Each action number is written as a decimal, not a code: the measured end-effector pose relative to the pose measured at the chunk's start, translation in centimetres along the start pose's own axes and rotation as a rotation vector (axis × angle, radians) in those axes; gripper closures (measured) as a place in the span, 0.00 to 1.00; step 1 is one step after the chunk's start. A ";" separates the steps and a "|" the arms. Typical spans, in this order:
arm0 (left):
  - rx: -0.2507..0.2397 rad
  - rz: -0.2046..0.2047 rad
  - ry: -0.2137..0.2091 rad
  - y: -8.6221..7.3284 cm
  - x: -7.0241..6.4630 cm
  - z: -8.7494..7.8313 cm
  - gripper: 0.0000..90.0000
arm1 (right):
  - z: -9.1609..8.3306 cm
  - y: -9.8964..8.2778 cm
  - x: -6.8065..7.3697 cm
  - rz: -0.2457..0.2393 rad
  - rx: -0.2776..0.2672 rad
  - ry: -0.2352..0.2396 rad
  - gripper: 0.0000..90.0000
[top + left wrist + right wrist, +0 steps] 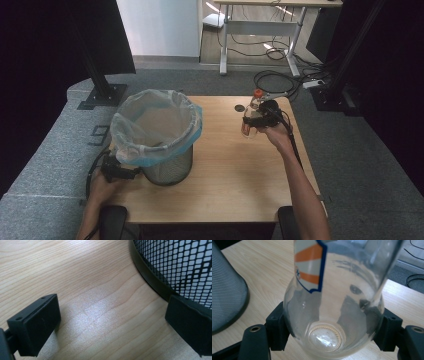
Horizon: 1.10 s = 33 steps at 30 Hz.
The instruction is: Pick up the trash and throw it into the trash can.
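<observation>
My right gripper (252, 120) is shut on a clear plastic bottle (251, 114) with an orange cap, held above the right side of the wooden table (235, 165). In the right gripper view the jaws squeeze the rounded base of the bottle (332, 307), which carries an orange-and-white label. A black mesh bin (160, 137) lined with a clear bag stands at the table's left. My left gripper (122, 172) rests low beside the bin's base, open. In the left gripper view one of its fingers (190, 330) lies against the bin wall (180, 267) and the other finger (35, 325) is apart over bare wood.
A small dark round thing (240, 107) lies on the table near its far edge, behind the bottle. Grey carpet surrounds the table. A white desk (265, 25) and cables stand farther back. Black stands rise at the left and right.
</observation>
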<state>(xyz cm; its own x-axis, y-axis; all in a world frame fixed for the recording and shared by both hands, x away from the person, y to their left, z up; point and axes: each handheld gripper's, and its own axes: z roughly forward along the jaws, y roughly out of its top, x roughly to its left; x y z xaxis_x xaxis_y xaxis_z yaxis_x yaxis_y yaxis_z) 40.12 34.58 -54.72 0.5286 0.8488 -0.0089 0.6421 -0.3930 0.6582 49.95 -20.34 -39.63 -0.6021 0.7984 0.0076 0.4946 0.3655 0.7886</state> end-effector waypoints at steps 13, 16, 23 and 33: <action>0.000 0.000 0.000 0.0 0.0 0.0 0.00 | -2.2 2.9 0.9 -0.047 0.000 0.040 0.31; 0.000 0.000 0.000 0.0 0.0 0.0 0.00 | -2.7 3.6 1.1 -0.057 0.001 0.047 0.31; 0.000 0.000 0.000 0.0 0.0 0.0 0.00 | -3.6 5.5 1.9 -0.080 -0.008 0.077 0.31; 0.000 0.000 0.000 0.0 0.0 0.0 0.00 | -4.8 8.4 3.3 -0.117 -0.022 0.104 0.31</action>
<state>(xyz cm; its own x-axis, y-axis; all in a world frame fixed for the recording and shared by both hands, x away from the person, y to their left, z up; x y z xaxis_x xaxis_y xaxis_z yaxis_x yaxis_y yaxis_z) 40.12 34.58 -54.72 0.5288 0.8487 -0.0085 0.6419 -0.3934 0.6581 49.08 -16.96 -30.06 -0.7169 0.6968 -0.0221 0.4043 0.4414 0.8011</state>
